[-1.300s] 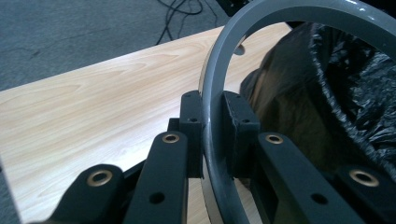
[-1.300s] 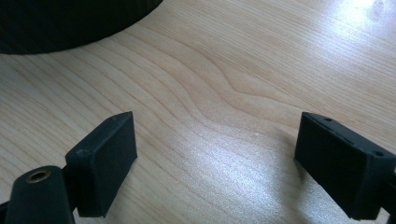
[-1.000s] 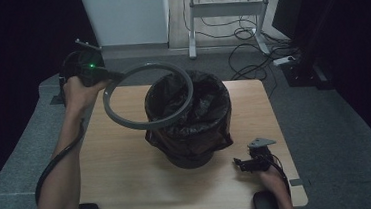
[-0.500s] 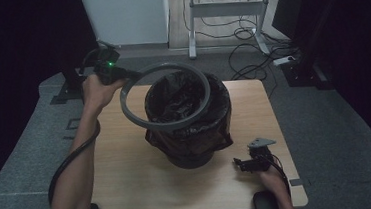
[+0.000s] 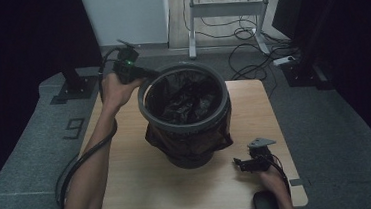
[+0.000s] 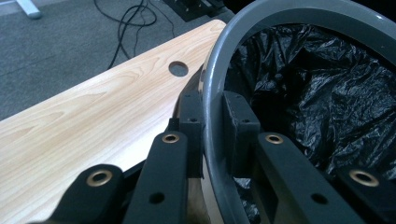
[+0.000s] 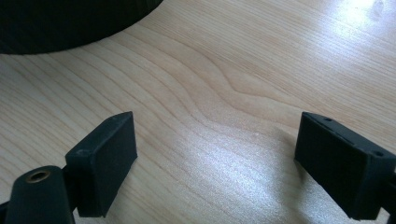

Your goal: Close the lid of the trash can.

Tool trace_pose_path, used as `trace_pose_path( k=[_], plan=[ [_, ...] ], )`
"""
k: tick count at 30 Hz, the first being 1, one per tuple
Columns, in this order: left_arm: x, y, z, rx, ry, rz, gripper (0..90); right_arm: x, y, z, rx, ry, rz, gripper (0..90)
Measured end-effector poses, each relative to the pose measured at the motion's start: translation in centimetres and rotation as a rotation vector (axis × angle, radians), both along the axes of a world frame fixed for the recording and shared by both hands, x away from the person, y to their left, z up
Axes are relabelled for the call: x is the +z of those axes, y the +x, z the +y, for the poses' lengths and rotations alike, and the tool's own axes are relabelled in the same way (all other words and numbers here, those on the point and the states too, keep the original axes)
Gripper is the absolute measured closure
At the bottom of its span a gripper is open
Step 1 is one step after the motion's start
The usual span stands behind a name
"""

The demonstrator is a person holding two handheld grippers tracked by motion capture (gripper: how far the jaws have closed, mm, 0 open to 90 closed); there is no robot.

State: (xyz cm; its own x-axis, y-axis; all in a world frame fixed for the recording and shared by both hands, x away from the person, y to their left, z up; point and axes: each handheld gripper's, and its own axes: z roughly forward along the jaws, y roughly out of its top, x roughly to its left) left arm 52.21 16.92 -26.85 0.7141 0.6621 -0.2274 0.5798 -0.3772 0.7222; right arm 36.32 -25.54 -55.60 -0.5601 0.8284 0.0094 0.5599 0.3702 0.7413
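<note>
A black bin (image 5: 191, 156) lined with a black plastic bag (image 5: 185, 97) stands mid-table. A grey ring (image 5: 185, 126) lies level around the bin's mouth, over the bag's folded edge. My left gripper (image 5: 143, 75) is at the ring's far left side, shut on it. In the left gripper view the two pads pinch the ring's wall (image 6: 212, 93), one inside and one outside, with the bag (image 6: 322, 93) behind. My right gripper (image 5: 243, 164) rests near the table's front right, open. Its pads (image 7: 105, 154) stand wide apart over bare wood.
The wooden table (image 5: 129, 179) has a round cable hole (image 6: 178, 68) near its far edge. The bin's dark base (image 7: 70, 23) lies just ahead of the right gripper. Grey carpet, cables (image 5: 250, 54) and a desk frame (image 5: 226, 11) lie beyond the table.
My left hand has carried the ring rightward, from off the bin's left side to squarely over its mouth. The right gripper has stayed put.
</note>
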Motion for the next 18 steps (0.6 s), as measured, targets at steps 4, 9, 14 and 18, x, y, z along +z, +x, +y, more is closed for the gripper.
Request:
trace_pose_path(
  k=[4,9,14,18],
  plan=[
    [-0.4,0.1,-1.0,-0.004,0.006,-0.012,78.7,0.0,0.0,0.0,-0.001,0.0,0.0,11.8],
    [-0.8,0.1,-1.4,-0.002,0.033,-0.029,78.6,0.0,0.0,0.0,0.0,0.0,0.0,11.8],
    [-1.2,-0.1,-1.2,0.005,0.057,-0.052,78.5,0.0,0.0,0.0,-0.001,0.0,0.0,11.8],
    [-1.2,-0.5,-1.8,0.005,0.125,-0.084,78.2,0.0,0.0,0.0,-0.001,0.0,0.0,11.8]
  ],
)
